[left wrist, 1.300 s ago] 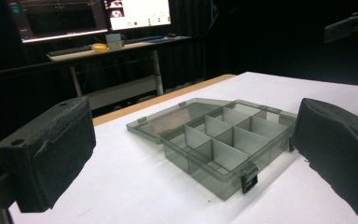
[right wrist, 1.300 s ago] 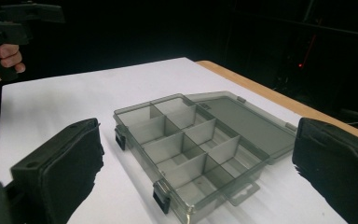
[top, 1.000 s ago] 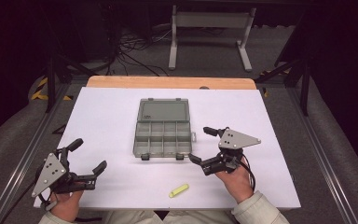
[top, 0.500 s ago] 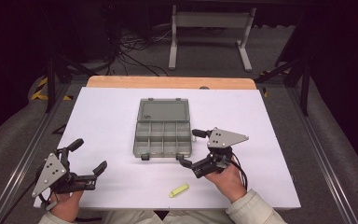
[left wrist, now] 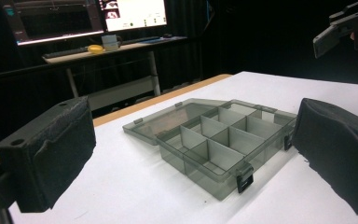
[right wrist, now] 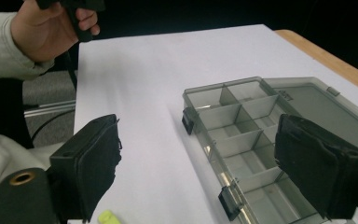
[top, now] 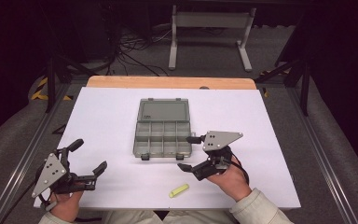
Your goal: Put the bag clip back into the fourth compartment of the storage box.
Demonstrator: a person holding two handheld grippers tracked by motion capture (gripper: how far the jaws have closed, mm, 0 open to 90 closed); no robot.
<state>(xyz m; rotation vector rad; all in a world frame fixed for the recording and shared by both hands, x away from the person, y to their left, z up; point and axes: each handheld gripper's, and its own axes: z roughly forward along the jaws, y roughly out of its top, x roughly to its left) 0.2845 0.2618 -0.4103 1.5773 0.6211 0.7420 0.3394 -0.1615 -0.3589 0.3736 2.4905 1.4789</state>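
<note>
Meanwhile, both the right gripper (top: 189,152) and the left gripper (top: 89,154) hover spread wide; the compartment box (top: 162,134) lies between the right's fingers (right wrist: 318,168), a yellow piece (right wrist: 108,217) beside them.

place: lab | signs: lit monitors (left wrist: 88,16) on a desk (left wrist: 116,49), floor cables (top: 130,51), dark surroundings, white-covered counter (top: 112,121) in a metal frame

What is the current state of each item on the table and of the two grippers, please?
Compartment box: lid open and laid flat, compartments look empty, front latches undone.
Yellow piece: lying loose on the white table, untouched.
Left gripper: open, holding nothing.
Right gripper: open, holding nothing, near the box's front right corner.
</note>
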